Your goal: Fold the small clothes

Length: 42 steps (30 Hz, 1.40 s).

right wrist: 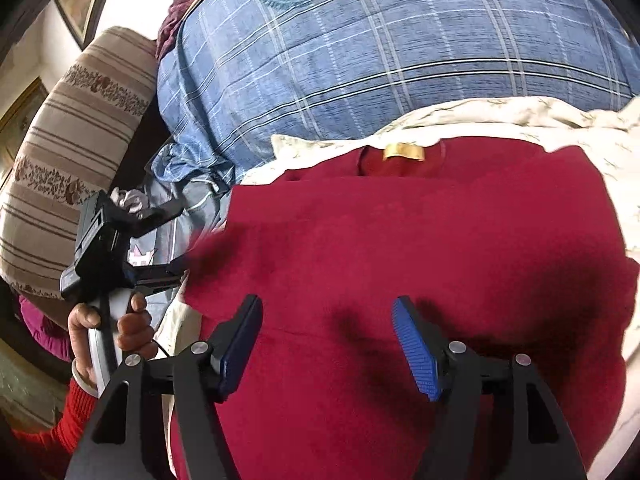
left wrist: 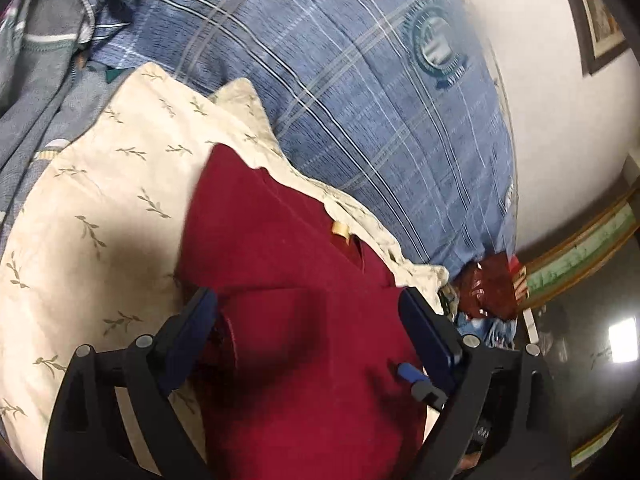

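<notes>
Left gripper (left wrist: 308,312) spread wide over the red garment (left wrist: 280,264), pads either side of a folded flap, not pinching anything; red garment lying on the cream leaf-print cloth (left wrist: 100,184), blue plaid bedding (left wrist: 360,112) behind; over in the right wrist view, right gripper (right wrist: 328,332) also gaping above the same red cloth, nothing held, gold label (right wrist: 403,152) up top near the collar. Probably risky from here: soft fleecy fabric, so closing now could snag the cream cloth underneath too, or drag the fold crooked.
</notes>
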Motion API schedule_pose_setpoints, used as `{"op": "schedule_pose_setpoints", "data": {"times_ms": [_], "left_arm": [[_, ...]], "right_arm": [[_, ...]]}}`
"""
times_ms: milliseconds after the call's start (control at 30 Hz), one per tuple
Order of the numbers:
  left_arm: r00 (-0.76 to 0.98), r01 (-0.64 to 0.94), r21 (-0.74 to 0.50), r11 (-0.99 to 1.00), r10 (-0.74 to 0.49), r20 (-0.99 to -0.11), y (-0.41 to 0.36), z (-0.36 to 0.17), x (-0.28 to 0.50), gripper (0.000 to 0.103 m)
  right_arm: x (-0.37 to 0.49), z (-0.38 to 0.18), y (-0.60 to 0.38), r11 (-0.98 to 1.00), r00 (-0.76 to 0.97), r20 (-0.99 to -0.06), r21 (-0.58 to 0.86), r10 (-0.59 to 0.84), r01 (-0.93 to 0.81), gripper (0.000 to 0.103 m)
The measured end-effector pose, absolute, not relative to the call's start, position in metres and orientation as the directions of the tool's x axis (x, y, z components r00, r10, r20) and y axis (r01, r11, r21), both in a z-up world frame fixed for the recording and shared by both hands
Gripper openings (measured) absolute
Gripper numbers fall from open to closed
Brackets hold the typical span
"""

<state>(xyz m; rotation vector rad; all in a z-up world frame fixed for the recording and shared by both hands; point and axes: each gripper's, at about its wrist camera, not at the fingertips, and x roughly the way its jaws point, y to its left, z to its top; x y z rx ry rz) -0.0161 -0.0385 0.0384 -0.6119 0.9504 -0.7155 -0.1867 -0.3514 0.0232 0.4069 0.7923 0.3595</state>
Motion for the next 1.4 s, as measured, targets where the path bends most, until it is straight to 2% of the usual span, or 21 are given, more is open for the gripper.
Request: {"op": "schedule_pose_setpoints", "data": {"times_ms": [100, 267, 333, 400, 467, 600, 700, 767, 800, 833, 867, 967, 1067, 1133, 1200, 1300, 1367, 1400], "left_arm": [[0.388, 0.303, -0.725, 0.619, -0.775, -0.499, -0.039, 0.044, -0.021, 0.092], [0.379, 0.295, -0.645, 0.705, -0.706, -0.599, -0.046, 0.036, -0.024, 0.091], [0.386, 0.319, -0.598, 0.735, -0.677, -0.627, -0.052, 0.035, -0.026, 0.075], [0.387, 0.342, -0.549, 0.763, -0.647, -0.657, -0.060, 0.035, -0.027, 0.037], [0.406, 0.360, -0.497, 0.790, -0.612, -0.679, -0.065, 0.036, -0.027, 0.019], [0.426, 0.397, -0.482, 0.781, -0.622, -0.657, -0.077, 0.053, -0.025, 0.009], [0.434, 0.441, -0.490, 0.752, -0.657, -0.617, -0.090, 0.075, -0.019, 0.009], [0.447, 0.475, -0.475, 0.741, -0.668, -0.594, -0.100, 0.089, -0.018, 0.009], [0.452, 0.491, -0.472, 0.732, -0.677, -0.580, -0.104, 0.096, -0.016, 0.009], [0.453, 0.497, -0.474, 0.727, -0.683, -0.572, -0.107, 0.099, -0.015, 0.009], [0.455, 0.498, -0.476, 0.725, -0.686, -0.569, -0.109, 0.100, -0.013, 0.009], [0.468, 0.477, -0.470, 0.743, -0.667, -0.579, -0.107, 0.090, -0.005, 0.009], [0.443, 0.402, -0.450, 0.797, -0.599, -0.667, -0.102, 0.056, 0.011, 0.009], [0.403, 0.334, -0.452, 0.827, -0.559, -0.724, -0.098, 0.030, 0.020, 0.009], [0.384, 0.301, -0.491, 0.817, -0.576, -0.722, -0.092, 0.016, 0.024, 0.011], [0.414, 0.312, -0.468, 0.827, -0.561, -0.717, -0.090, 0.026, 0.016, 0.016], [0.456, 0.323, -0.400, 0.858, -0.511, -0.729, -0.091, 0.031, 0.007, 0.022], [0.467, 0.326, -0.375, 0.868, -0.492, -0.735, -0.092, 0.031, 0.005, 0.025]], "right_arm": [[-0.193, 0.025, -0.362, 0.868, 0.660, -0.609, 0.477, 0.440, -0.139, 0.070], [-0.202, 0.030, -0.380, 0.883, 0.691, -0.604, 0.457, 0.398, -0.109, 0.070], [-0.206, 0.033, -0.390, 0.899, 0.718, -0.600, 0.430, 0.353, -0.082, 0.070], [-0.209, 0.035, -0.407, 0.930, 0.757, -0.607, 0.368, 0.242, -0.003, 0.070], [-0.207, 0.034, -0.425, 0.937, 0.771, -0.615, 0.341, 0.165, 0.072, 0.070], [-0.190, 0.028, -0.468, 0.909, 0.766, -0.638, 0.363, 0.082, 0.206, 0.072], [-0.161, 0.016, -0.485, 0.904, 0.713, -0.692, 0.372, 0.118, 0.212, 0.072], [-0.149, 0.013, -0.488, 0.904, 0.705, -0.693, 0.385, 0.152, 0.183, 0.068], [-0.141, 0.013, -0.489, 0.912, 0.705, -0.689, 0.379, 0.167, 0.155, 0.053], [-0.137, 0.014, -0.487, 0.921, 0.700, -0.694, 0.364, 0.170, 0.138, 0.017], [-0.132, 0.014, -0.485, 0.929, 0.692, -0.701, 0.350, 0.174, 0.122, 0.010], [-0.135, 0.022, -0.485, 0.950, 0.700, -0.701, 0.292, 0.136, 0.108, 0.008], [-0.146, 0.017, -0.491, 0.959, 0.706, -0.708, 0.214, 0.020, 0.187, 0.007], [-0.147, 0.003, -0.496, 0.952, 0.683, -0.730, 0.212, 0.004, 0.221, 0.006], [-0.153, 0.001, -0.498, 0.943, 0.688, -0.726, 0.226, -0.004, 0.243, 0.007], [-0.171, 0.018, -0.503, 0.917, 0.731, -0.681, 0.262, -0.045, 0.300, 0.013], [-0.177, 0.028, -0.497, 0.923, 0.756, -0.654, 0.288, -0.006, 0.256, 0.016], [-0.176, 0.032, -0.486, 0.936, 0.761, -0.648, 0.287, 0.033, 0.204, 0.023]]}}
